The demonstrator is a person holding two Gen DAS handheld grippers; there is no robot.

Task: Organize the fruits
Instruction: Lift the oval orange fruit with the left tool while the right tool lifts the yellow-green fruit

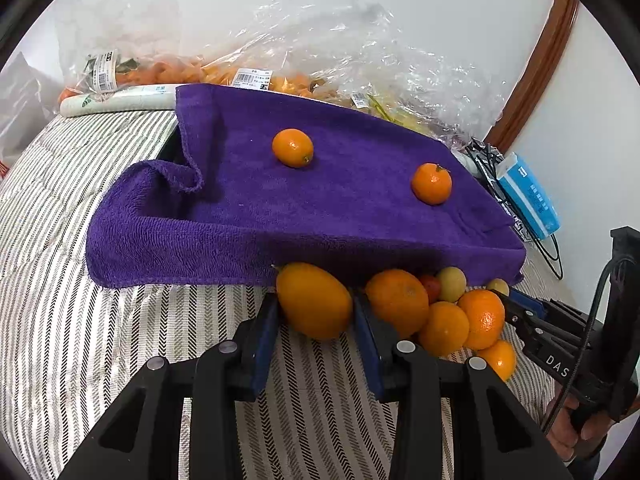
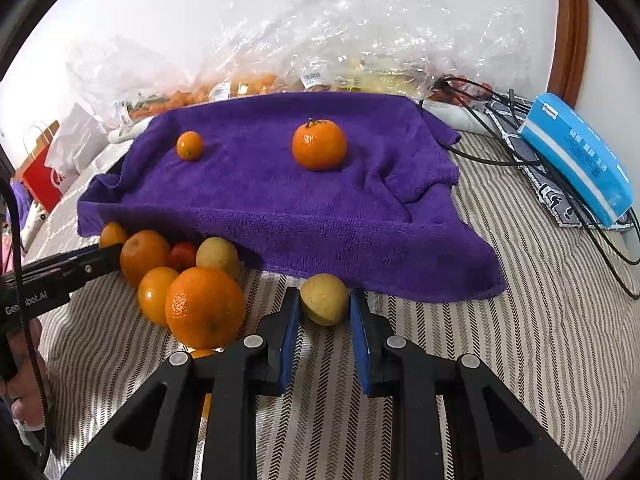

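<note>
An oval orange fruit (image 1: 314,300) is gripped between the blue pads of the left gripper (image 1: 316,320). Its long axis is seen to run from upper left to lower right in the left wrist view, across the line of the fingers, and its far end is just beside the hem of the purple towel (image 1: 280,200). A small yellow fruit (image 2: 324,299), rounded and a little dull, is clamped by the right gripper (image 2: 325,312); no clear long axis can be told on it. It is found on the striped cover (image 2: 520,320), touching or almost touching the towel's near edge.

Between the two grippers a heap of fruits (image 1: 440,312) is piled: smooth glossy oranges, one pale yellow fruit and one small red one. The heap is pressed close to the left gripper's right finger.

On the towel, which is thick and fluffy and is draped over something raised, a kumquat (image 1: 293,147) and a tangerine (image 1: 431,183) with a stem are placed well apart. Behind, crinkled clear plastic bags (image 1: 320,60) are heaped against the wall. At the right a blue tissue pack (image 2: 576,160) and black cables (image 2: 500,152) are laid.
</note>
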